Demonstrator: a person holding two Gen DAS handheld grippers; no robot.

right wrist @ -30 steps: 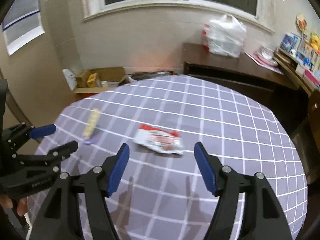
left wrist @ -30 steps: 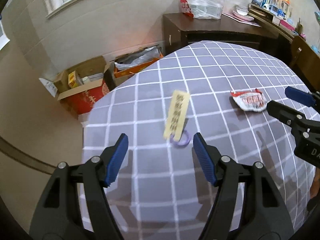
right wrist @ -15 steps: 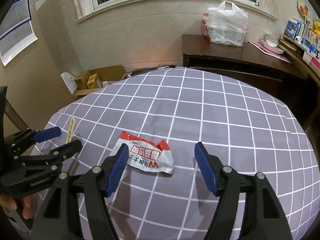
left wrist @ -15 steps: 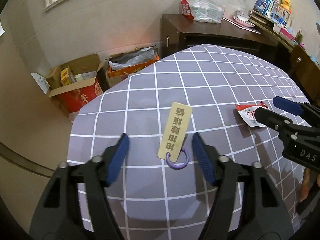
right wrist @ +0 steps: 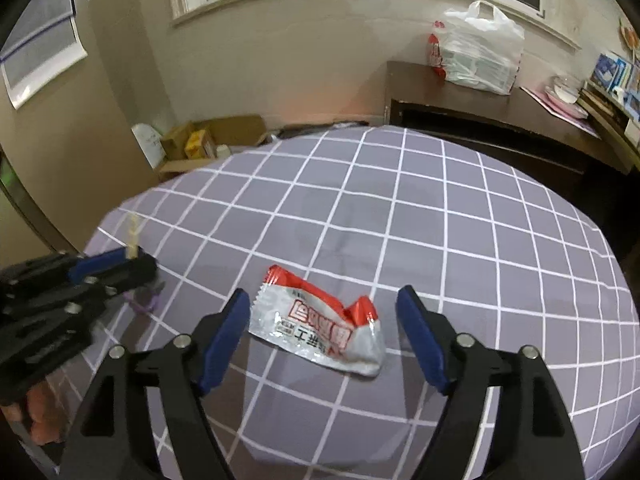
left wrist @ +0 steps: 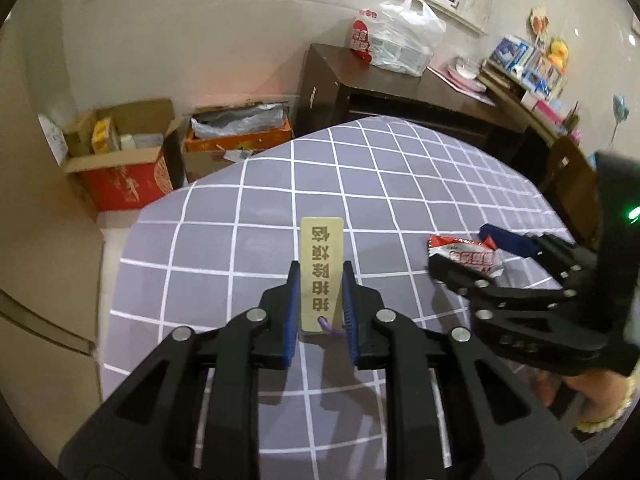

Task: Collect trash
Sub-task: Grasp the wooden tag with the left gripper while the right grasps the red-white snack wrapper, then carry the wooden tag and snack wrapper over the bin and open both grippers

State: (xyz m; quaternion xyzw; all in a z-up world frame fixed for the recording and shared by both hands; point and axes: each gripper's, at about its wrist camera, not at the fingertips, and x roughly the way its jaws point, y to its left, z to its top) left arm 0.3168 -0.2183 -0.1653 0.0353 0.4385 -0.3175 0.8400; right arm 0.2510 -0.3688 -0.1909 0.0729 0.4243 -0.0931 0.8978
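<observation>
A yellow tag [left wrist: 321,268] with Chinese writing and a purple ring [left wrist: 329,327] is clamped between the blue pads of my left gripper [left wrist: 320,280], tilted up off the purple checked tablecloth [left wrist: 400,184]. A red and silver snack wrapper [right wrist: 320,326] lies on the cloth between the open fingers of my right gripper [right wrist: 324,312]. The wrapper also shows in the left wrist view [left wrist: 466,256], with the right gripper's fingers [left wrist: 464,280] around it. My left gripper shows at the left of the right wrist view [right wrist: 120,262], holding the tag [right wrist: 133,236].
Open cardboard boxes [left wrist: 124,160] stand on the floor beyond the table's far edge. A dark wooden sideboard [right wrist: 500,120] with a white plastic bag [right wrist: 476,54] is at the back. A wooden chair [left wrist: 572,184] stands at the right of the table.
My left gripper has closed on the yellow tag and lifted it. My right gripper has moved forward and down so the wrapper lies between its open fingers.
</observation>
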